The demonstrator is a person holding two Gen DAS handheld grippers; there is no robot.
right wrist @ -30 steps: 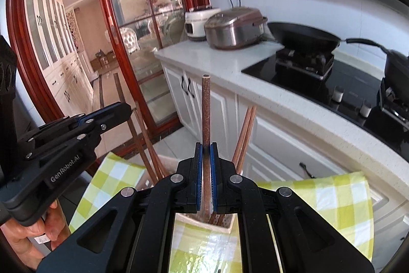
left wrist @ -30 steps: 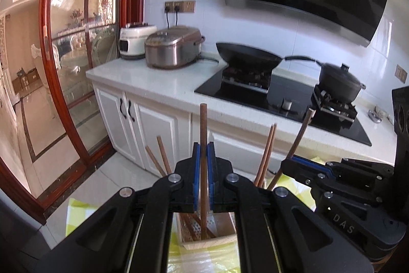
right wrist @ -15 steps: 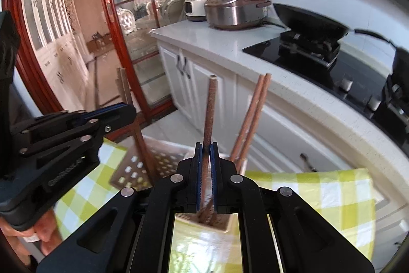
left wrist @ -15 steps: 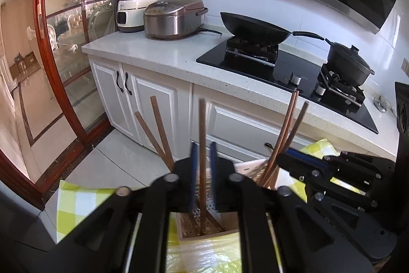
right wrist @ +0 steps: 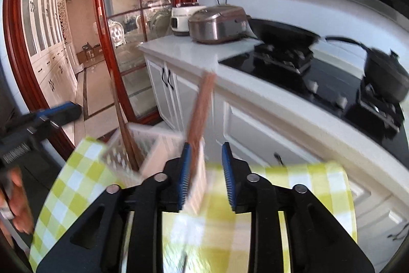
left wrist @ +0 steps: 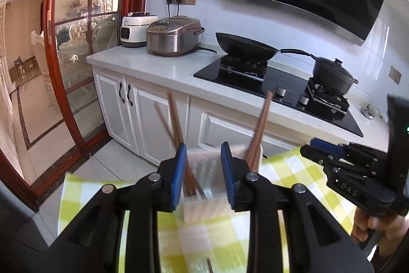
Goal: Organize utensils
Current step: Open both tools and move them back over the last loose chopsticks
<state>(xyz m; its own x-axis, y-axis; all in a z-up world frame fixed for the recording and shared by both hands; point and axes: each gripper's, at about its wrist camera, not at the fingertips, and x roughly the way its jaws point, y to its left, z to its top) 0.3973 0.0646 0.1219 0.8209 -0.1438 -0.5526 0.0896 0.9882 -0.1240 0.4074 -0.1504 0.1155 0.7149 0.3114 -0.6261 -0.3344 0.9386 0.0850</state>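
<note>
Left wrist view: the left gripper (left wrist: 202, 170) stands over a white perforated holder (left wrist: 204, 206) set on a yellow-and-white checked cloth (left wrist: 87, 198). Its jaws are opening, and the gap between the blue pads (left wrist: 178, 170) shows only the blurred inside of the holder; no pad presses on anything. A group of brown chopsticks (left wrist: 175, 124) leans up and to the left from the holder, passing just behind the left pad, partly hidden by it. A second group of chopsticks (left wrist: 260, 127) leans up and to the right, outside the right pad. The right gripper (left wrist: 310, 145) enters from the right edge, borne by a hand (left wrist: 375, 227); its jaw gap cannot be told in this view.

Right wrist view: the right gripper (right wrist: 205, 165) also has its jaws opening. A blurred chopstick (right wrist: 202, 114) rises from the holder (right wrist: 153, 152) just inside the left pad (right wrist: 184, 170); whether it touches that pad cannot be told, and the right pad stands clear of it. Further chopsticks (right wrist: 120, 124) lean in the holder's left part, well apart from these fingers. The left gripper (right wrist: 64, 111) shows at the left edge.

Background: a white counter (left wrist: 158, 60) carries a rice cooker (left wrist: 173, 36), a wok (left wrist: 245, 46) and a black pot (left wrist: 332, 73).
</note>
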